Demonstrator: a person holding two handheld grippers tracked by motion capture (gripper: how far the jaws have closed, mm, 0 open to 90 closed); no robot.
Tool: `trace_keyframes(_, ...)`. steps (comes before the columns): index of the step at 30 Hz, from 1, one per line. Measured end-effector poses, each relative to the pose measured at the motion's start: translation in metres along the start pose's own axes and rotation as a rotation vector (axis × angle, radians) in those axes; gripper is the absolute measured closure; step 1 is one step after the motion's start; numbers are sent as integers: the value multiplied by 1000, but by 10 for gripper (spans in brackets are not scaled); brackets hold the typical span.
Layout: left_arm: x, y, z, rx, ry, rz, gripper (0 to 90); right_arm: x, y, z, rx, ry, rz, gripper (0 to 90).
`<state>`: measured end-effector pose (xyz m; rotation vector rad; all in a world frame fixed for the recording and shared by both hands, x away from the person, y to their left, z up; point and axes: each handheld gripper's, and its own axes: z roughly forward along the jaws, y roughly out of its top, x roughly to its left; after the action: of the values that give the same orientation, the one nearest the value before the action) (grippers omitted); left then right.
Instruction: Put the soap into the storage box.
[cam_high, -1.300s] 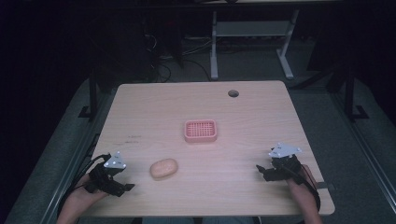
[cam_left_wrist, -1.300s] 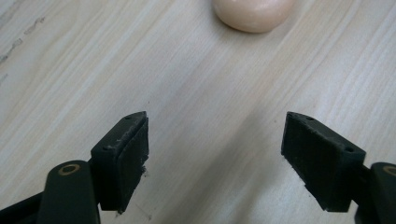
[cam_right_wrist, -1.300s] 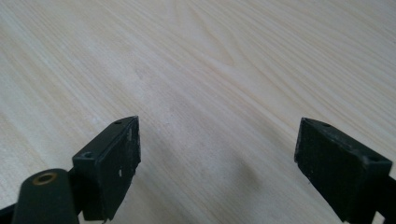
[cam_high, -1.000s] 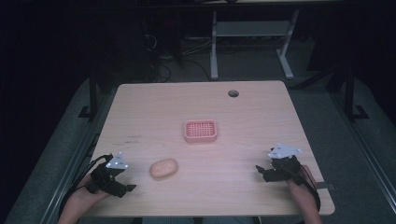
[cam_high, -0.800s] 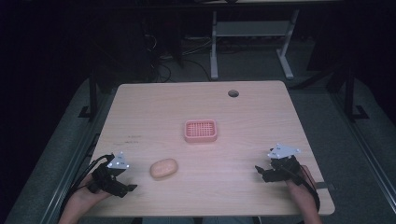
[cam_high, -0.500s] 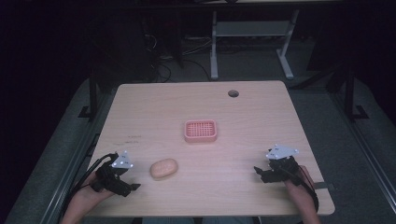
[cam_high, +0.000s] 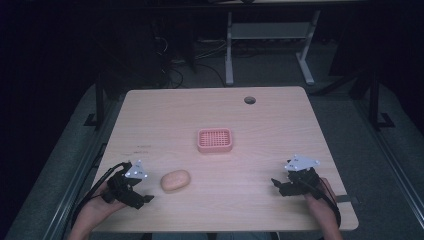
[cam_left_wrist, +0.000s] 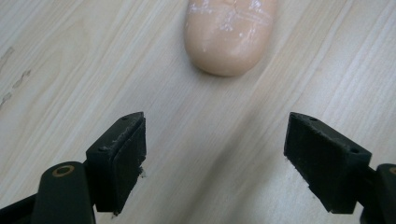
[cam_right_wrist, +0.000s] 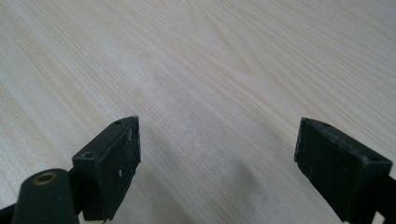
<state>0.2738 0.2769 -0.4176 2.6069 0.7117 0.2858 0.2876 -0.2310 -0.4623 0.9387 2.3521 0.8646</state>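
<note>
The left gripper (cam_high: 142, 192) sits near the front left corner of the light wooden table (cam_high: 280, 120), jaws spread wide and empty, with the smooth peach oval soap bar (cam_high: 175, 180) just ahead of them. The right gripper (cam_high: 278, 185), near the front right corner, also gapes over bare wood, well apart from the pink slotted plastic soap dish (cam_high: 214, 140) at the table's middle

A pale wood table (cam_high: 280, 125) stands in a dark room, lit from above, with a round cable hole (cam_high: 249, 100) near its far edge. Grey carpet (cam_high: 390, 150) covers the floor around it. Beyond the far edge, a white desk frame (cam_high: 270, 35) stands in shadow, with black cables (cam_high: 172, 75) tangled to its left.
</note>
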Motion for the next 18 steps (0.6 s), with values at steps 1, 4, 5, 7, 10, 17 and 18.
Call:
trace_keyframes(1,0,1,1,-2,-2,3,209,0,0,0,0,-1,3,138)
trace_keyframes(4,-1,5,1,-1,-4,14,209,1,1,-1,-3,0,13,138)
trace_keyframes(5,-1,9,1,7,-1,24,209,1,1,-1,-3,0,13,138)
trace_keyframes(7,-2,11,2,0,-1,25,206,1,1,-1,-4,-5,6,138)
trace_keyframes(10,-2,18,4,4,-4,40,206,2,1,-2,-10,-4,14,138)
trace_keyframes(17,-2,32,10,6,-21,61,204,2,1,-2,-8,-6,15,138)
trace_keyframes(18,-2,34,12,7,-25,63,203,1,1,-2,-4,-6,5,138)
